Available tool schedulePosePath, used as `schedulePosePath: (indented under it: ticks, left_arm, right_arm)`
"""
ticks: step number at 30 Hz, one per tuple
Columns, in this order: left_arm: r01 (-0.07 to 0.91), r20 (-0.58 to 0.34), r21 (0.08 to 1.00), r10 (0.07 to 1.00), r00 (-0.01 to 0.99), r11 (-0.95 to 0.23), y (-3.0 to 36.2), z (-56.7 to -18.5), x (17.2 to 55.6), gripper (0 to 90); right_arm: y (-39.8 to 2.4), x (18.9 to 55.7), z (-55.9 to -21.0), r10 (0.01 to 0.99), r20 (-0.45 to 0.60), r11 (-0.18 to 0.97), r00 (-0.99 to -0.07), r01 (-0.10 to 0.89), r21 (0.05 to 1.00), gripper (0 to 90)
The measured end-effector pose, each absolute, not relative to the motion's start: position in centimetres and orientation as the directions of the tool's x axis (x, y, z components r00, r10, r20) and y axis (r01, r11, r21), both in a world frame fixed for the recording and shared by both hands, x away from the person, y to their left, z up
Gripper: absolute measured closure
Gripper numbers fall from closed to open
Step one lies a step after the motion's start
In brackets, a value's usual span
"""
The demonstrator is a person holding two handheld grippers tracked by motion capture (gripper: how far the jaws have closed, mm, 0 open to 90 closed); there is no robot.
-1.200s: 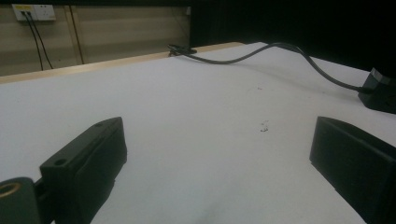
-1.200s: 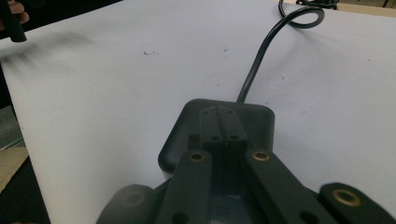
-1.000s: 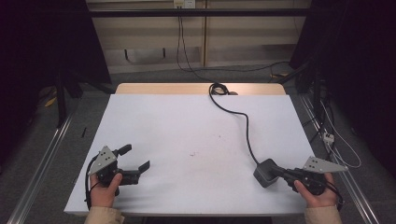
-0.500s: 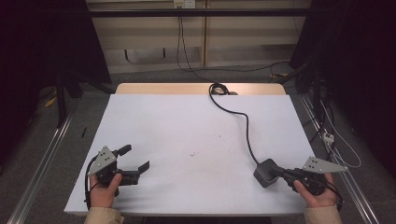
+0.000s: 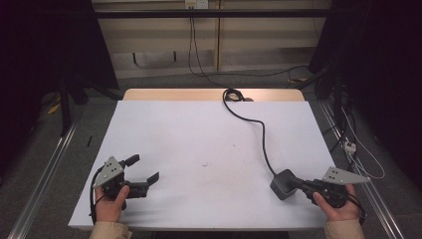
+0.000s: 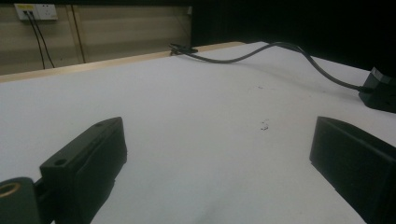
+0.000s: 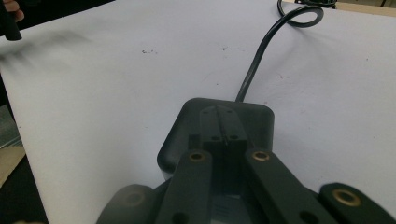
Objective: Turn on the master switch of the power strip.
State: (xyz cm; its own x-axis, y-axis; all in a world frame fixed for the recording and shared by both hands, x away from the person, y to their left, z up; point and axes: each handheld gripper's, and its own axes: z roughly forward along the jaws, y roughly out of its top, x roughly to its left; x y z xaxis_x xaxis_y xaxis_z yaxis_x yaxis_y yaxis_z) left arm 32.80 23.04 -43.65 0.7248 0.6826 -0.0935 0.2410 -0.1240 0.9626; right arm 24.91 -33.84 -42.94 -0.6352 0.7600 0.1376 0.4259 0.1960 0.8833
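1. Your right gripper [image 5: 297,183] has its jaws closed together, tips touching the black adapter block [image 5: 282,183] on the table's [image 5: 199,129] near right.
2. Your left gripper [image 5: 144,170] rests near left, jaws spread, nothing between.
3. The block's cable [image 5: 259,130] runs to the far edge.

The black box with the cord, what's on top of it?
The right gripper rests its shut jaws on the black box. The box top beneath them is hidden. The cord leaves its far side.
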Motion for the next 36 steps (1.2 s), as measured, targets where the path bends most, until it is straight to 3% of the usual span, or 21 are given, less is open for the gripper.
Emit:
schedulePosePath:
  ticks: [36]
  left_arm:
    - [0.24,-0.093,0.962,0.679,0.728,-0.126,22.84,-43.71,32.74,3.5]
  right_arm:
    - [-33.71,24.81,-42.93,0.765,0.129,0.202,-0.631,0.426,0.882,90.0]
